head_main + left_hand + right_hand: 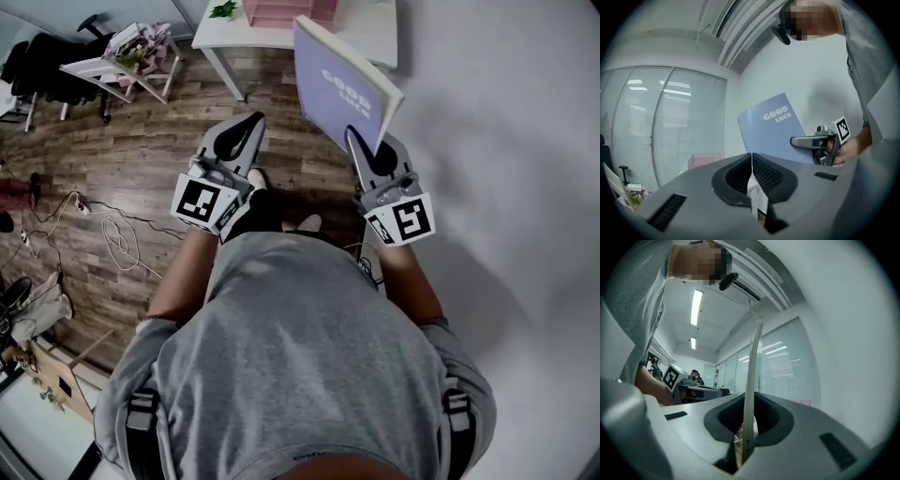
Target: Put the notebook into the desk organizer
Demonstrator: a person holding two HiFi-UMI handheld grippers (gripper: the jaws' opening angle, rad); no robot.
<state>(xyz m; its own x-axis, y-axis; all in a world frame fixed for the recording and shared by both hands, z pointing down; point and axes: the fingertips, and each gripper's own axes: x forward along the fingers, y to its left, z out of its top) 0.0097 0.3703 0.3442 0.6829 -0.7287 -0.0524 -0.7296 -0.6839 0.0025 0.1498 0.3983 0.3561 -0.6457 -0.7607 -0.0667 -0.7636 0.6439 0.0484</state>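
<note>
Beside wall (pixel 506 141), right hand-held gripper (pixel 360 141) level.

Both forearms held forward, grippers pointed level, set side by side. Left gripper (pixel 251 122): jaws pressed together, nothing between. Right gripper (pixel 355 137): jaws clamped on notebook (pixel 342 89) edge, notebook held upright.

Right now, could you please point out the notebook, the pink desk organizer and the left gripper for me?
notebook (pixel 339 86): head view, middle of its lilac cover.
pink desk organizer (pixel 281 11): head view, its front wall.
left gripper (pixel 251 124): head view, between the tips of its closed jaws.
</note>
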